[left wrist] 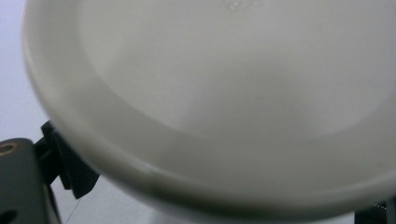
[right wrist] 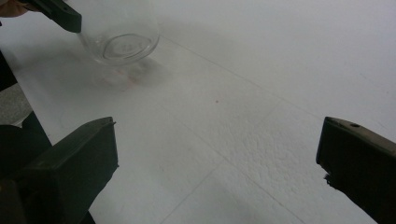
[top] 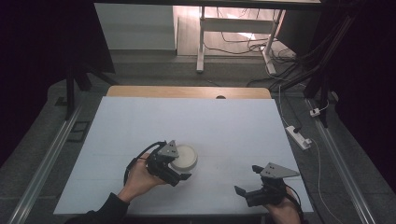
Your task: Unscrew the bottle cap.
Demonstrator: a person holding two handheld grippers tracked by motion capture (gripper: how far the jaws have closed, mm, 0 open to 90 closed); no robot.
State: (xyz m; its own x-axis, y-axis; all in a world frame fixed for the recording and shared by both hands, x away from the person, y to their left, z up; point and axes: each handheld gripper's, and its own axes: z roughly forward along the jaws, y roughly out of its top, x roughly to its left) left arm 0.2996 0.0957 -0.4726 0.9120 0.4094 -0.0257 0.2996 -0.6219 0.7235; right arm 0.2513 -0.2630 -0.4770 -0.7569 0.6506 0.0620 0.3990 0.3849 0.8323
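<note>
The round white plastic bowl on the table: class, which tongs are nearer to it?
Left. The left tongs are at the round white plastic bowl, jaws either side; the right tongs wait apart, nearer the table's right edge.

From my station, the white bowl (left wrist: 224, 93) in the left gripper view is blurred and cut off at 12, 3 and 6 o'clock, it hides most of the left gripper (top: 180, 170), so I cannot judge grip contact.

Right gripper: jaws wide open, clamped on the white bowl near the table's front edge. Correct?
Not quite. The right gripper is wide open near the front edge of the table, but it holds nothing. The bowl sits at the left gripper, as the high view shows.
</note>
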